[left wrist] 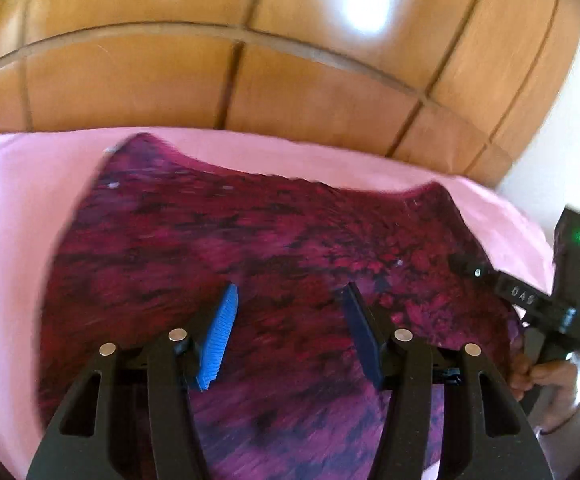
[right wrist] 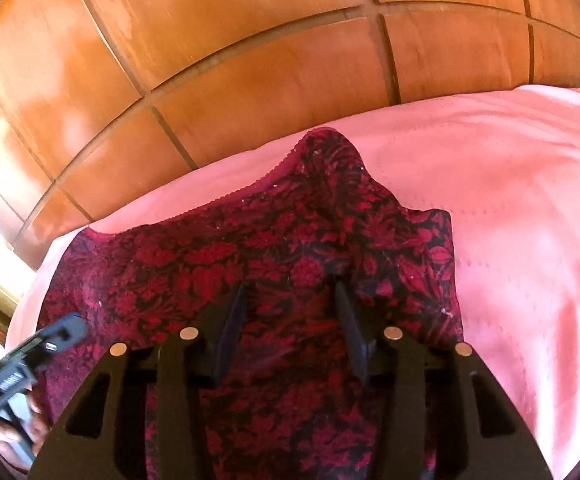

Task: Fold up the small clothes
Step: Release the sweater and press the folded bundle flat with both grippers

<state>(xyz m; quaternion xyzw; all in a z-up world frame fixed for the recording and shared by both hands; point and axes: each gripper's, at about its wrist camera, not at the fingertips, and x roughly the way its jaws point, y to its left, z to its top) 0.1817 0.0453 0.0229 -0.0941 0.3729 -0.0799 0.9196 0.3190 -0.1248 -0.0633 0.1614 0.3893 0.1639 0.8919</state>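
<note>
A small dark red garment (left wrist: 249, 248) with a black floral print lies spread on a pink sheet (left wrist: 9, 220). It also shows in the right wrist view (right wrist: 249, 256), with a scalloped trim along its far edge. My left gripper (left wrist: 290, 300) is open above the garment's near part, with nothing between its fingers. My right gripper (right wrist: 290, 292) is open too, over the garment's middle. The right gripper's body (left wrist: 530, 300) shows at the right edge of the left wrist view. The left gripper's body (right wrist: 29, 352) shows at the lower left of the right wrist view.
A glossy wooden panelled board (left wrist: 249, 60) stands behind the pink sheet (right wrist: 510, 200). A white wall (left wrist: 562, 140) is at the far right. A hand (left wrist: 546, 380) holds the right gripper's handle.
</note>
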